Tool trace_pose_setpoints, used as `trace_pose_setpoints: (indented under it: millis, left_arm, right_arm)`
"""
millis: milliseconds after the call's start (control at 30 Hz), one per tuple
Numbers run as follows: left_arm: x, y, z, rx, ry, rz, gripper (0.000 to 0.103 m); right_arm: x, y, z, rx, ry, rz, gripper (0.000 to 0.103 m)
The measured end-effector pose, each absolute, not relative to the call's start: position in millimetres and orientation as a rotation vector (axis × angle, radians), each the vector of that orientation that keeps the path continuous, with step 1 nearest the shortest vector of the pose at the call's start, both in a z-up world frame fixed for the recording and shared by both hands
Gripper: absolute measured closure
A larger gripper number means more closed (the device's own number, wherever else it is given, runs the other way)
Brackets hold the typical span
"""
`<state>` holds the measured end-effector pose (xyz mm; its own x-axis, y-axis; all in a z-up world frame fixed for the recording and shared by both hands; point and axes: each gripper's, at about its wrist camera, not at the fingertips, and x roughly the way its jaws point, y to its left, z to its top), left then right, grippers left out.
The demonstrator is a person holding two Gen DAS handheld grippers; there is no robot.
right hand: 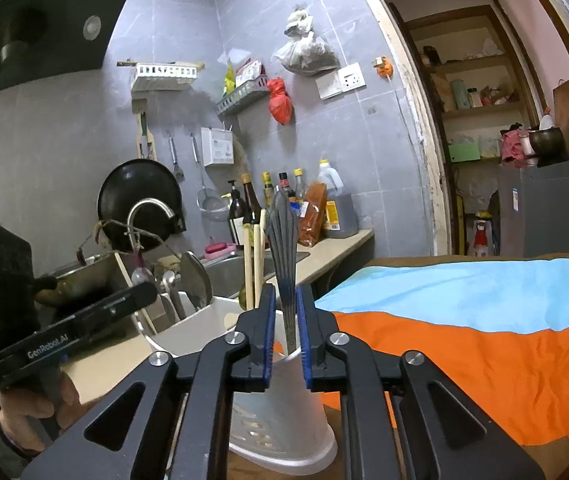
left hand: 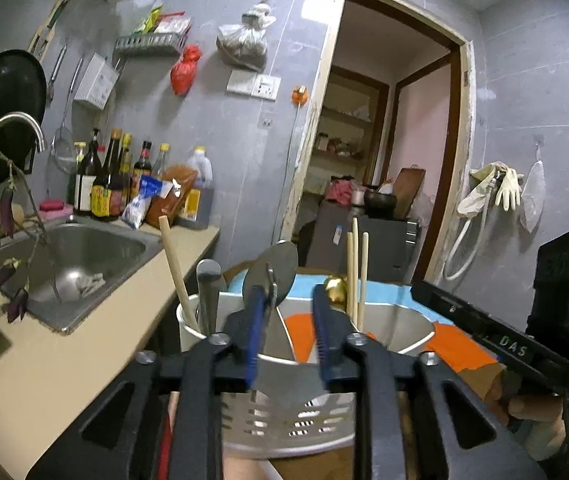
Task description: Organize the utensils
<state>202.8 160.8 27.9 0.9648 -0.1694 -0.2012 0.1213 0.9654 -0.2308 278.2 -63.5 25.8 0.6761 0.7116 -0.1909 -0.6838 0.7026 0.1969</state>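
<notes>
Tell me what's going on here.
A person is sorting utensils into a white holder, with a gripper in each hand. The left gripper has its fingers open around a flat metal utensil that stands in the holder. The right gripper has its fingers slightly apart around a bundle of metal handles, also upright in the holder. Wooden chopsticks stand there too.

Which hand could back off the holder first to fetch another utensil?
Left, probably. The left gripper has its jaws wide, and its utensil leans by just one pad. The right gripper has its jaws close on both sides of a handle in the holder, leaving less clearance.
</notes>
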Motion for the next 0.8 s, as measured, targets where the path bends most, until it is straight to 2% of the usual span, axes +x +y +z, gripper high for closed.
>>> trace_pose_setpoints:
  millis: [33, 167, 200, 233, 300, 333, 367, 400, 500, 600, 700, 767, 800]
  left_arm:
    - [202.2, 160.0, 29.4, -0.226, 0.236, -0.143, 0.067]
    - [200.1, 157.9, 34.4, -0.249, 0.263, -0.129, 0.059]
    - [198.6, 156.6, 36.3, -0.251, 0.269, -0.117, 0.054]
    - [197.2, 155.4, 38.0, -0.252, 0.272, -0.109, 0.050]
    - [192.1, 152.6, 41.6, -0.253, 0.265, -0.095, 0.035]
    - [189.7, 151.0, 43.3, -0.252, 0.262, -0.091, 0.032]
    - [186.3, 148.9, 45.8, -0.250, 0.258, -0.090, 0.027]
    - [185.1, 147.0, 47.8, -0.246, 0.255, -0.087, 0.024]
    - [174.7, 139.5, 54.2, -0.235, 0.249, -0.073, 0.015]
    - [168.2, 132.4, 59.9, -0.234, 0.252, -0.072, 0.010]
    - [160.3, 122.2, 64.5, -0.223, 0.265, -0.071, 0.008]
    - [156.2, 115.2, 66.4, -0.214, 0.276, -0.074, 0.007]
    - [152.4, 110.7, 67.0, -0.206, 0.283, -0.077, 0.007]
  right_arm:
    - [276.6, -65.0, 28.3, 0.118, 0.261, 0.787, 0.082]
    - [266.1, -72.2, 38.2, 0.125, 0.253, 0.773, 0.079]
    - [263.6, -74.5, 40.4, 0.128, 0.252, 0.771, 0.077]
    - [259.0, -78.1, 43.8, 0.132, 0.249, 0.764, 0.073]
    - [251.0, -85.5, 49.3, 0.144, 0.239, 0.749, 0.062]
    - [247.0, -89.9, 52.3, 0.150, 0.231, 0.740, 0.052]
    - [242.5, -94.0, 54.8, 0.156, 0.223, 0.733, 0.046]
    - [237.9, -98.4, 57.8, 0.159, 0.216, 0.723, 0.044]
    - [225.1, -110.1, 65.6, 0.164, 0.198, 0.694, 0.031]
    - [211.2, -122.9, 71.6, 0.166, 0.184, 0.660, 0.022]
    - [198.6, -135.3, 76.6, 0.169, 0.186, 0.621, 0.013]
    - [189.5, -144.9, 79.2, 0.178, 0.182, 0.599, 0.001]
    - [184.0, -149.7, 80.3, 0.180, 0.178, 0.587, 0.000]
